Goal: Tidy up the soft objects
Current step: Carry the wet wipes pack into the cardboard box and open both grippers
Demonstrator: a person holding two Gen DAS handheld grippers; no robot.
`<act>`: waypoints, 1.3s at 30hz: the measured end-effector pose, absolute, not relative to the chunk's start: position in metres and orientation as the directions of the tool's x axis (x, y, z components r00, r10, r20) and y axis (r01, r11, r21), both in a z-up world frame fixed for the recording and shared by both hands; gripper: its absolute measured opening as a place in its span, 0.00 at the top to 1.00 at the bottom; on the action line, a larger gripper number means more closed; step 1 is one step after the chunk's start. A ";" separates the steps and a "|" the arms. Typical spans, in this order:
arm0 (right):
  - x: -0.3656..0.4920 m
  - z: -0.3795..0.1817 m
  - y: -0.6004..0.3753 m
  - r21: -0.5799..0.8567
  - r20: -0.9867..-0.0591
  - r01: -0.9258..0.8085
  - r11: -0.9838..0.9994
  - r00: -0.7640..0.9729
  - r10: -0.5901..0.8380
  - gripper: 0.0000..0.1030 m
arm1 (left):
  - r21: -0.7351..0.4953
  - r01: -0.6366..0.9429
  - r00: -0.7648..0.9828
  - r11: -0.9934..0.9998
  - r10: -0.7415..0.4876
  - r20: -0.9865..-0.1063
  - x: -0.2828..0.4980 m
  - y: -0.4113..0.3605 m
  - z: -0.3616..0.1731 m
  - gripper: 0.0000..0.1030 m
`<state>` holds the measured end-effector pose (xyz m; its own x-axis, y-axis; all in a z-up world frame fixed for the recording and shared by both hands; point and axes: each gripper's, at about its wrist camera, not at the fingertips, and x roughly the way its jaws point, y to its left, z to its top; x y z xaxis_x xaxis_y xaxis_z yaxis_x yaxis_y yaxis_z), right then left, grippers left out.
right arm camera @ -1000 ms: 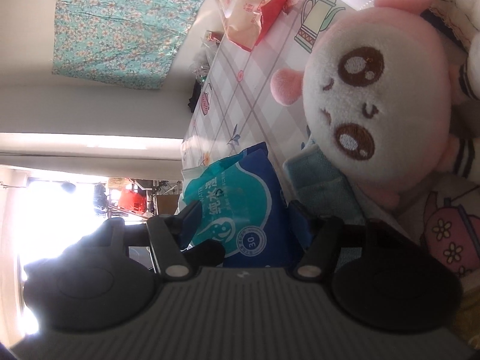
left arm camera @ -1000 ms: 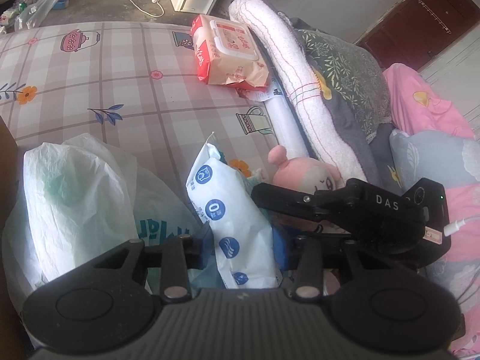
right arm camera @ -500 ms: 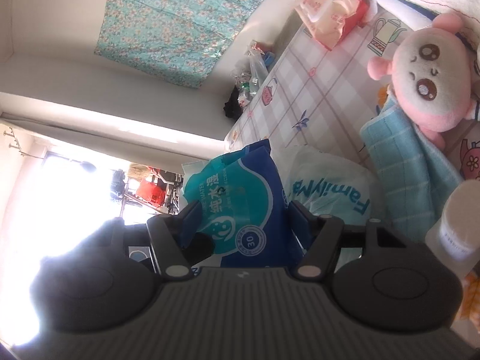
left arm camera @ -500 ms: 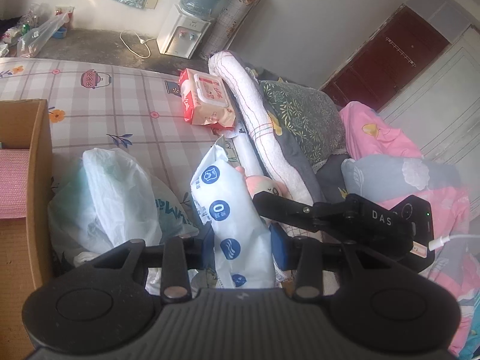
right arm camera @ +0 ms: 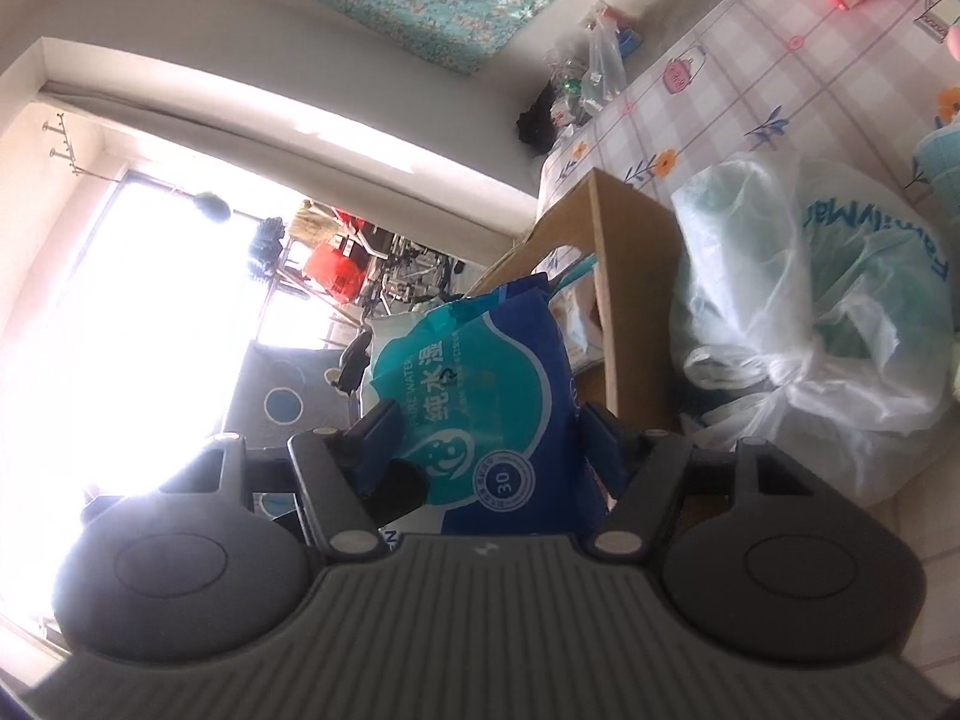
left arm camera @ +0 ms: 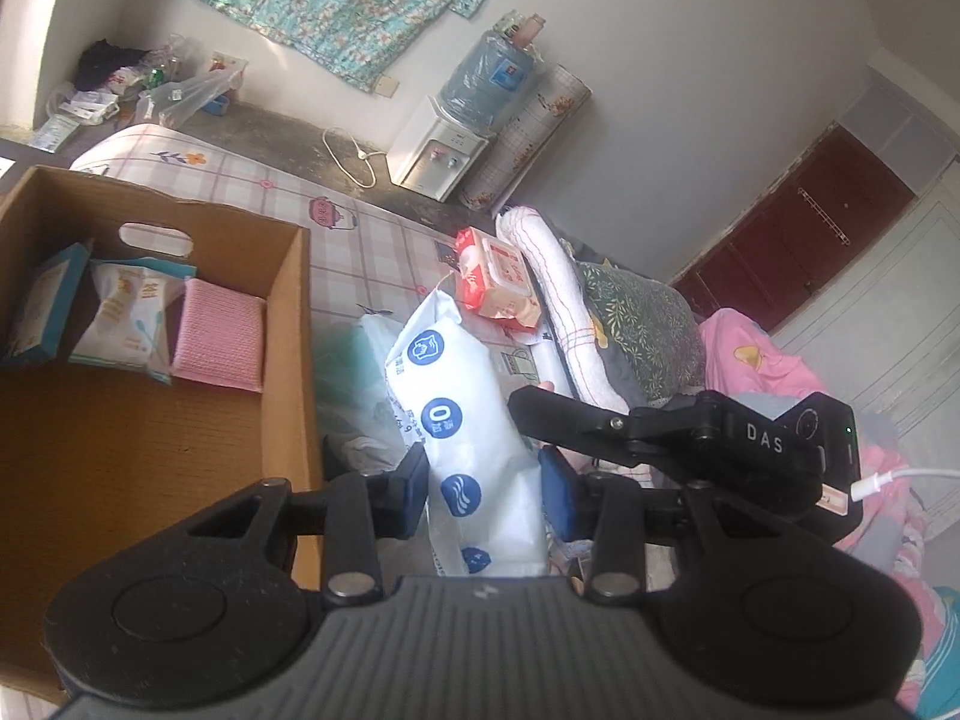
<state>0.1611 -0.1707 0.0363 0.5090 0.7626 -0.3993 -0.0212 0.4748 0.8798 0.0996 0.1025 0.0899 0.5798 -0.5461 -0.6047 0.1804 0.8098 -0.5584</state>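
My left gripper (left arm camera: 486, 483) is shut on a white pack with blue circles (left arm camera: 456, 396), held upright above the bed just right of a cardboard box (left arm camera: 288, 324). The box holds a pink cloth (left arm camera: 219, 333) and two flat packs (left arm camera: 123, 318). In the right wrist view my right gripper (right arm camera: 489, 423) has a blue and teal wet-wipe pack (right arm camera: 480, 372) between its pads; its jaws are opening a little while the pack still sits against both pads. That pack hangs in front of the box's wall (right arm camera: 630, 276).
A knotted white plastic bag (right arm camera: 810, 300) lies on the checked bedsheet beside the box. A red wipe pack (left arm camera: 498, 276), a rolled white towel (left arm camera: 558, 300), pillows and a pink blanket (left arm camera: 756, 372) lie further right. A water dispenser (left arm camera: 444, 150) stands by the wall.
Both grippers have risen from the bed with their packs. The cardboard box has come into both views, and the pink plush toy has dropped out of the right wrist view.
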 end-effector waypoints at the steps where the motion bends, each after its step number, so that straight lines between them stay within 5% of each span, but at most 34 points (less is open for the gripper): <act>1: 0.160 0.037 -0.156 0.882 -0.399 -0.027 0.471 0.491 0.775 0.35 | -0.558 0.163 0.587 0.814 -0.534 -0.608 0.096 0.112 0.088 0.61; 18: 0.204 -0.001 -0.062 0.833 -0.506 -0.014 0.553 0.384 0.772 0.35 | -0.637 -0.007 0.564 0.771 -0.523 -0.639 0.125 0.205 0.021 0.61; 22: 0.211 0.001 -0.069 0.780 -0.546 -0.043 0.625 0.441 0.712 0.35 | -0.604 -0.111 0.511 0.789 -0.476 -0.716 0.162 0.211 -0.020 0.48; 33: 0.194 -0.011 -0.118 0.832 -0.470 -0.029 0.554 0.492 0.732 0.35 | -0.509 -0.198 0.331 0.837 -0.432 -0.839 0.186 0.204 -0.075 0.49; 39: 0.179 -0.022 -0.144 0.862 -0.432 0.004 0.508 0.531 0.729 0.35 | -0.460 -0.201 0.230 0.865 -0.414 -0.881 0.195 0.178 -0.090 0.61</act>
<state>0.1789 -0.1438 -0.0223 0.5310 0.7290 -0.4319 0.0038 0.5077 0.8615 0.1946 0.1779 -0.0897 0.2297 -0.4145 -0.8806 -0.2009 0.8651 -0.4596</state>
